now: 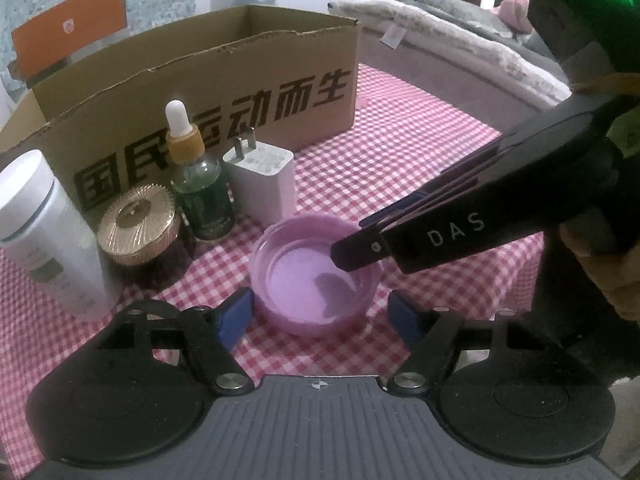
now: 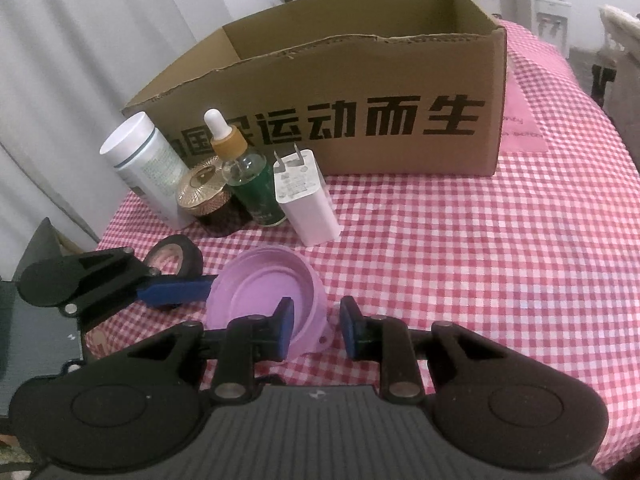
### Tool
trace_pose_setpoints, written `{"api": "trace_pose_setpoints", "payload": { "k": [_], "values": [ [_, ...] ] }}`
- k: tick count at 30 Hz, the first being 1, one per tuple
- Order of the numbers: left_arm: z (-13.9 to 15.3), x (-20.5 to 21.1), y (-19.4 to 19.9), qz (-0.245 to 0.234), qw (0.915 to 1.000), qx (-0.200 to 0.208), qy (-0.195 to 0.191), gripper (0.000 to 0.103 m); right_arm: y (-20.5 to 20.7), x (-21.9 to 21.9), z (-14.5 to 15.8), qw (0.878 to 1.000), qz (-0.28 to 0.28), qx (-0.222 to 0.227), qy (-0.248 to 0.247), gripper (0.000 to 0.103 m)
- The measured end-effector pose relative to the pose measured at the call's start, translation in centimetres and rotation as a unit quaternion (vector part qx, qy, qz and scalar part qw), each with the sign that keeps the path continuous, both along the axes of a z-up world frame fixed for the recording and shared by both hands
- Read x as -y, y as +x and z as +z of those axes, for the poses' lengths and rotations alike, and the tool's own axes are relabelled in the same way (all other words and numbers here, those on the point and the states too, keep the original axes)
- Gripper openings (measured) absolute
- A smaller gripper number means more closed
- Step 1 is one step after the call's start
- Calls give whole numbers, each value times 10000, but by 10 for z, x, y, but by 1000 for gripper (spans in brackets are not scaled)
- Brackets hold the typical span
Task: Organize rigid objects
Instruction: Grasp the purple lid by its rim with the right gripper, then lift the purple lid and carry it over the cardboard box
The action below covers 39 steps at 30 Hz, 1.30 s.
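On the pink-and-white checked tablecloth [image 2: 440,240], in front of a brown cardboard box with black printed characters [image 2: 360,92], lies a shallow round lilac plastic dish [image 2: 262,292], open side up. The right gripper [image 2: 316,330] is clenched on the dish's near wall: one blue pad sits inside the rim, the other outside it (from the left wrist camera its black fingers [image 1: 360,250] reach down into the bowl from the right). The left gripper [image 1: 320,312] stands released, its blue pads on either side of the dish without pressing on it.

Lined up along the box's front wall are a white cylindrical bottle [image 2: 140,164], a low jar with a ribbed gold lid [image 2: 202,186], a green glass dropper bottle with a white bulb [image 2: 250,176] and a white wall charger with two prongs up [image 2: 304,196], each close beside the next. A roll of black tape [image 2: 176,260] lies flat just left of the dish, behind the left gripper's finger.
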<state>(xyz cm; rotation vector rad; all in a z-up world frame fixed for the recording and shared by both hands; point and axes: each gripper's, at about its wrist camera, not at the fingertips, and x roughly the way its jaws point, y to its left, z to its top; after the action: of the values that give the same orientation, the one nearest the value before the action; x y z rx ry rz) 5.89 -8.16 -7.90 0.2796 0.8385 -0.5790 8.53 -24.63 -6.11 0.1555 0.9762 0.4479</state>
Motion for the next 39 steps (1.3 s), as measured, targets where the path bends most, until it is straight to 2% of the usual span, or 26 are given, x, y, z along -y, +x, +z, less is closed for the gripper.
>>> {"api": "trace_pose_setpoints", "payload": {
  "k": [5, 13, 25, 39],
  "values": [
    [-2, 2, 0, -17, 9999, 95, 76, 69, -2, 0, -1, 10000, 21, 35, 6, 27],
    [4, 2, -6, -19, 9997, 248, 18, 69, -6, -3, 2, 9999, 16, 76, 87, 27],
    [35, 2, -26, -8, 9968, 788, -165, 69, -26, 6, 39, 9984, -85, 541, 113, 27],
    [55, -7, -36, 77, 9934, 1092, -339, 69, -37, -2, 61, 9961, -101, 866, 115, 27]
  ]
}}
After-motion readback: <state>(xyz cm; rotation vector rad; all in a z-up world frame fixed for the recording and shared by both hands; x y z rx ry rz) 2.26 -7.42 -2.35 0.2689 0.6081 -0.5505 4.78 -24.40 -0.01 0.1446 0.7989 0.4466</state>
